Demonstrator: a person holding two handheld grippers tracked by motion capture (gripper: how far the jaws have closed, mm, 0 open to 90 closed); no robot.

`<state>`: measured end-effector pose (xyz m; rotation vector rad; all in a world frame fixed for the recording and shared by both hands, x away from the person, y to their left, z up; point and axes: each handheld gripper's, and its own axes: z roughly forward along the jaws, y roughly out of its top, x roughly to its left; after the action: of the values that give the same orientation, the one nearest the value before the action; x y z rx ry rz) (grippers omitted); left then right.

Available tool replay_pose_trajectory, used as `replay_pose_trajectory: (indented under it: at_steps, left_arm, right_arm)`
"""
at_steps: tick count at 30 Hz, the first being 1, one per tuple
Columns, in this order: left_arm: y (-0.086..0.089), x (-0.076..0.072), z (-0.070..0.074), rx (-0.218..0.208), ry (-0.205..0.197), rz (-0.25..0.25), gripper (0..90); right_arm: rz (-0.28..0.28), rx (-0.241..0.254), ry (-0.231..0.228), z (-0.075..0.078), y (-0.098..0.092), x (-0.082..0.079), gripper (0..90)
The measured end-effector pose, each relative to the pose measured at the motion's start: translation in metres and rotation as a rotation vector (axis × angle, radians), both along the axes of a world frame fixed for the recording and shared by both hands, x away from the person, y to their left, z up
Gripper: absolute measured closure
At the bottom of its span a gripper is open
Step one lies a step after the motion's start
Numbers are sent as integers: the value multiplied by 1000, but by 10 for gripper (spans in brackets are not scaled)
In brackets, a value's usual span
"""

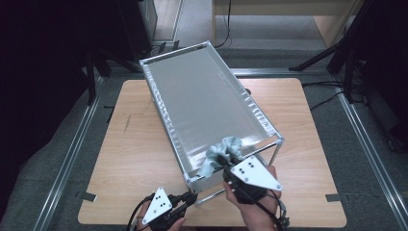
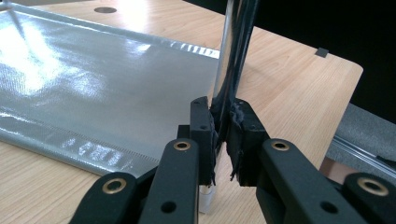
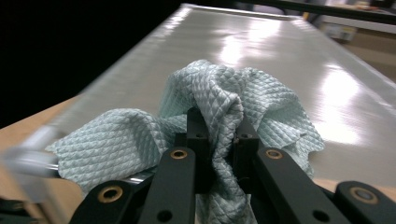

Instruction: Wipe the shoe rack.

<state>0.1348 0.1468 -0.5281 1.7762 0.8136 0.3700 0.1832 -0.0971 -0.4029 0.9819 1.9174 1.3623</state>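
Wooden worktop (image 1: pixel 139 144) seen from above, w/ a metal-framed rack (image 1: pixel 163 113) set diagonally on it; the rack's top was a shiny silver-grey sheet (image 1: pixel 202 106). No brand, label or legible writing was seen on any item.

Left tongs (image 1: pixel 188 198), at the worktop's near edge, were closed on the rack's near-corner upright post (image 2: pixel 229 56); in the left gripper view the jaws were pressed against the post on both sides, w/ the post's white foot cap (image 2: pixel 207 196) below them.

Right tongs (image 1: pixel 226 168) were clamped on a crumpled pale-green waffle-weave cloth (image 1: pixel 222 151). The cloth was held at the sheet's near end, close to the near-right corner; in the right gripper view it was bunched between the jaws and spread over the sheet's edge.
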Motion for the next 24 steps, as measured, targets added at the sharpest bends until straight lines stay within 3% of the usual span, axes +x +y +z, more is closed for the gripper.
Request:
replay_pose_trajectory:
  at_steps: [1,6,7,8,15,19,20,22,23,24]
  left_arm:
    - [0,0,0,0,0,0,811]
    - [-2,-1,0,-3,2,-6,811]
    - [-2,-1,0,-1,0,-4,812]
    - [-2,-1,0,-1,0,-4,812]
    - [-1,0,0,1,2,4,812]
    - [-1,0,0,-2,4,2,812]
    - [-1,0,0,-2,4,2,811]
    - [-1,0,0,0,1,2,812]
    - [-1,0,0,0,1,2,812]
    - [-1,0,0,-1,3,0,812]
  right_arm:
    - [-18,34,8,1,-16,3,816]
    - [-66,50,-13,1,-40,2,816]
    - [-107,52,-28,2,-51,0,816]
    - [-107,52,-28,2,-51,0,816]
    - [-276,84,-60,0,-97,-5,814]
    - [-330,49,-26,-24,-112,-8,812]
    - [-330,49,-26,-24,-112,-8,812]
    - [-344,6,-2,-43,-112,-6,813]
    - [-344,6,-2,-43,-112,-6,813]
    - [-349,-36,22,-56,-107,-3,814]
